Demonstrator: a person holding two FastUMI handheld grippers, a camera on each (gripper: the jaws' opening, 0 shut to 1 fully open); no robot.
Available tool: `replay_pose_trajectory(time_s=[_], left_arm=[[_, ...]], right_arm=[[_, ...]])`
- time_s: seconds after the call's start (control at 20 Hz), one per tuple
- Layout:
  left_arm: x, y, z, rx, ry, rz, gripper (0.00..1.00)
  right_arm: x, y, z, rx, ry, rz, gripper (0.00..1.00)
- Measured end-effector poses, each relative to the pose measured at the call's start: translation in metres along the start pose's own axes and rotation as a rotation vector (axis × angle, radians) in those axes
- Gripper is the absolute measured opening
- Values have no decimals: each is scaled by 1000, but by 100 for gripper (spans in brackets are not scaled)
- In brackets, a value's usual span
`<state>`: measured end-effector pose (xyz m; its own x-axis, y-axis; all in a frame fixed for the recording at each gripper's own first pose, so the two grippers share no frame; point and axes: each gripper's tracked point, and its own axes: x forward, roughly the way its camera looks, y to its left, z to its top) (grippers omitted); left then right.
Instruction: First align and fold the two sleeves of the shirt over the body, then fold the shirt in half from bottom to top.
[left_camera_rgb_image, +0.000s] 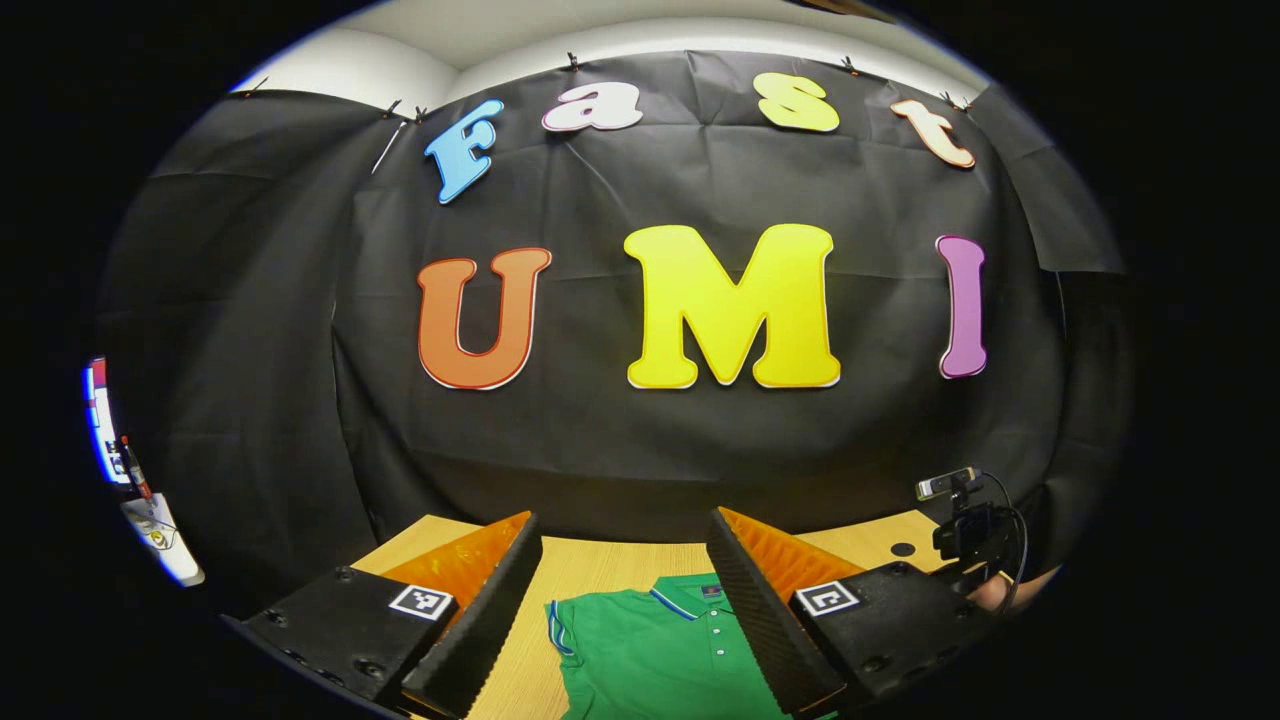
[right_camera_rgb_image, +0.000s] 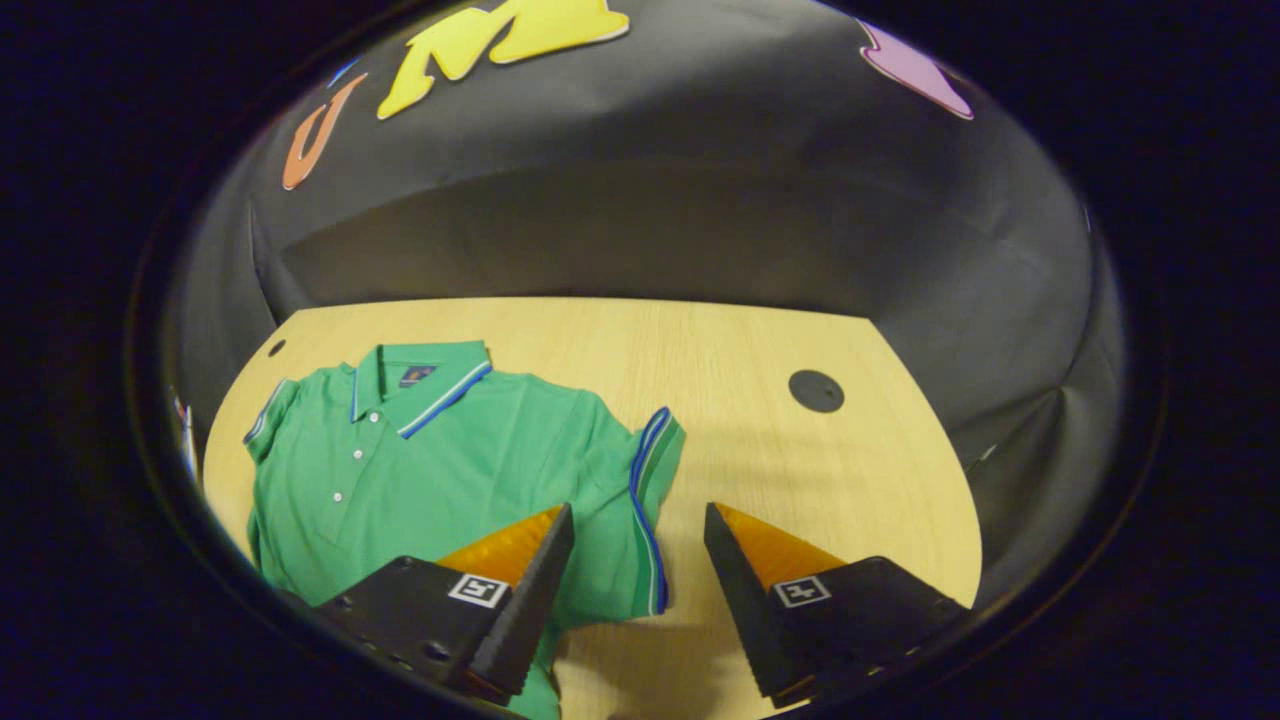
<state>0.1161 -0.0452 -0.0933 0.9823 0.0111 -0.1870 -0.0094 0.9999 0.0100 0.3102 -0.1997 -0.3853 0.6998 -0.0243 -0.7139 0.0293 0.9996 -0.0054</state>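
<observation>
A green polo shirt (right_camera_rgb_image: 450, 470) lies face up on the wooden table (right_camera_rgb_image: 800, 480), collar (right_camera_rgb_image: 425, 380) toward the back wall and buttons showing. One short sleeve (right_camera_rgb_image: 655, 480) with blue and white trim lies spread out at the shirt's side. My right gripper (right_camera_rgb_image: 638, 520) is open and hangs just above that sleeve's edge, one finger over the shirt's body and the other over bare table. My left gripper (left_camera_rgb_image: 622, 520) is open too, held higher. The shirt's collar and other sleeve (left_camera_rgb_image: 560, 630) show low between its fingers (left_camera_rgb_image: 480, 620).
Black cloth walls close in the table at the back and sides. Two round dark holes (right_camera_rgb_image: 815, 390) (right_camera_rgb_image: 276, 347) sit in the tabletop near its far corners. A small camera on a mount (left_camera_rgb_image: 950, 487) and a hand (left_camera_rgb_image: 1000, 592) show at the table's right.
</observation>
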Motion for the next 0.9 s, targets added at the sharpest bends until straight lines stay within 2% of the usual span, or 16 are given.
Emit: replay_pose_trajectory(time_s=[0.05, 0.1, 0.15, 0.25, 0.35, 0.7, 0.9], left_arm=[[1, -1, -2, 1, 7, 2, 100], [2, -1, -5, 3, 12, 3, 100], [3, -1, -7, 8, 18, 4, 100], [5, -3, -10, 19, 30, 2, 100], [5, -4, -8, 23, 25, 1, 100], [2, -1, -10, 11, 28, -1, 100], [-8, 5, -10, -5, 36, 13, 100]], right_arm=[[5, -1, -4, 14, 17, 5, 72], [9, -2, -7, 36, 33, 10, 58], [11, -4, -8, 49, 41, -2, 50], [16, -4, -10, 60, 47, -6, 21], [17, 2, -9, 57, 42, 7, 1], [-13, 0, 17, 66, -16, -2, 0], [-28, 23, 38, 93, -44, 8, 0]])
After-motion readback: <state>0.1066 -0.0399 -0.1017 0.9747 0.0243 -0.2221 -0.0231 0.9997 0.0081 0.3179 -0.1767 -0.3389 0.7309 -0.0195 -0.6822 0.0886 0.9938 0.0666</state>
